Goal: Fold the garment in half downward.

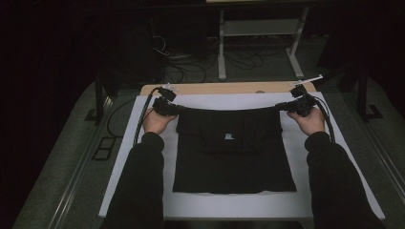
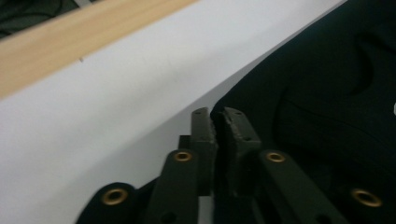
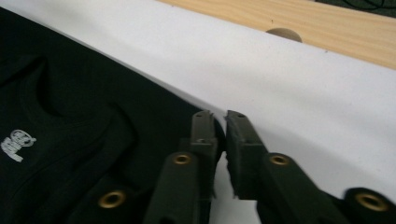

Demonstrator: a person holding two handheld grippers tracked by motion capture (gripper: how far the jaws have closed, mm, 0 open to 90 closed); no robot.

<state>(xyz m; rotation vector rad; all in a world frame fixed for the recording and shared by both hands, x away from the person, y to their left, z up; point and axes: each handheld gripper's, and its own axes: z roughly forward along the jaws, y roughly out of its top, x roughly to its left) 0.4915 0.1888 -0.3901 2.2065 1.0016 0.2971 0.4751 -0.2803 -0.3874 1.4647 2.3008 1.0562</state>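
Observation:
A black T-shirt [image 1: 233,152] with a small white logo [image 1: 229,136] lies folded on the white board [image 1: 200,202]. Its far edge runs as a slightly sagging line between the two grippers. My left gripper [image 1: 177,109] is at the far left corner of that edge. In the left gripper view its jaws [image 2: 217,122] stand a thin slit apart with the cloth's corner [image 2: 280,93] pinched between them. My right gripper [image 1: 285,107] is at the far right corner, and its jaws [image 3: 220,122] are nearly together on the cloth edge [image 3: 116,107].
The white board lies on a wooden table [image 1: 229,88] whose bare strip shows beyond the grippers, with a round hole [image 3: 282,33] in it. Past the table are a white frame stand [image 1: 260,28] and cables on the floor [image 1: 191,71]. Dark stands flank the table.

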